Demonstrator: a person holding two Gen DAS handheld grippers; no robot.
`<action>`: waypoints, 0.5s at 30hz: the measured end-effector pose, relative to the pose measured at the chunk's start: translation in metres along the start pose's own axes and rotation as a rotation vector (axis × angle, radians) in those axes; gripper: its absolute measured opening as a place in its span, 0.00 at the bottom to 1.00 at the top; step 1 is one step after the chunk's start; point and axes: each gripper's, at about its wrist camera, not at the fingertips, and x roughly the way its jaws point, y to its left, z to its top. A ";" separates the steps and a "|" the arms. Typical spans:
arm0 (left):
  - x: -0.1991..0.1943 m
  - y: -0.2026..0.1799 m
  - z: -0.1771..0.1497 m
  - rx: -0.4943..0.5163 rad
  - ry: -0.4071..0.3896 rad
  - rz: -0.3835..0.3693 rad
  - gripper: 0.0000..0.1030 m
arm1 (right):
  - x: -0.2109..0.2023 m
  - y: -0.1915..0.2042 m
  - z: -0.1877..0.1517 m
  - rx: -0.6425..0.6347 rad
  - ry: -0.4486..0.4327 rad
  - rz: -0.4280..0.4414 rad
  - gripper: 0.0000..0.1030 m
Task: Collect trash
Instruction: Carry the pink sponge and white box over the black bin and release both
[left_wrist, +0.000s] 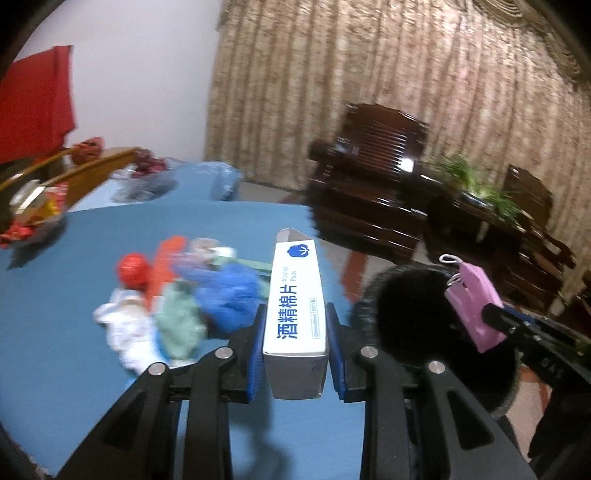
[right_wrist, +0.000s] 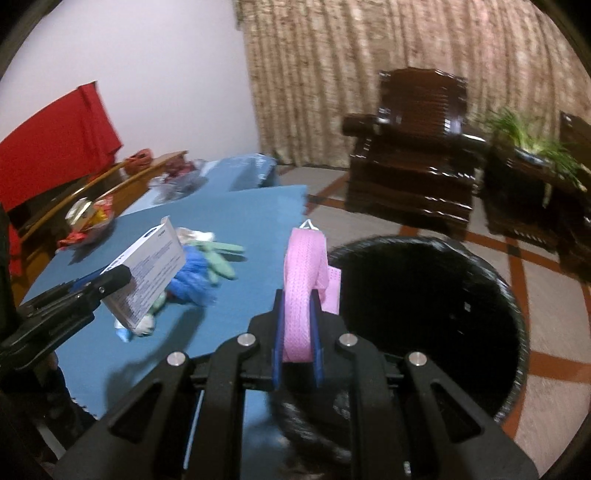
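My left gripper (left_wrist: 295, 339) is shut on a white alcohol pads box (left_wrist: 295, 295), held above the blue table (left_wrist: 55, 332). The box also shows in the right wrist view (right_wrist: 147, 269). My right gripper (right_wrist: 297, 325) is shut on a pink face mask (right_wrist: 303, 273), held at the table's right edge beside the black-lined trash bin (right_wrist: 424, 314). The mask (left_wrist: 476, 306) and the bin (left_wrist: 406, 310) also show in the left wrist view. A heap of trash lies on the table: a blue glove (left_wrist: 225, 295), a green glove (right_wrist: 218, 258), white wrappers (left_wrist: 125, 325), a red ball (left_wrist: 133, 269).
A bowl of snacks (right_wrist: 88, 221) sits at the table's far left. A second table with dishes (right_wrist: 177, 177) stands behind. Dark wooden armchairs (right_wrist: 413, 147) and a side table with a plant (right_wrist: 532, 155) stand on the tiled floor beyond the bin.
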 end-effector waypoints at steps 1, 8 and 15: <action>0.008 -0.010 0.000 0.007 0.012 -0.026 0.29 | 0.000 -0.008 -0.003 0.007 0.006 -0.017 0.12; 0.046 -0.070 0.000 0.071 0.058 -0.162 0.29 | 0.006 -0.053 -0.029 0.070 0.064 -0.135 0.15; 0.070 -0.114 -0.003 0.114 0.105 -0.271 0.32 | -0.004 -0.087 -0.039 0.116 0.046 -0.220 0.43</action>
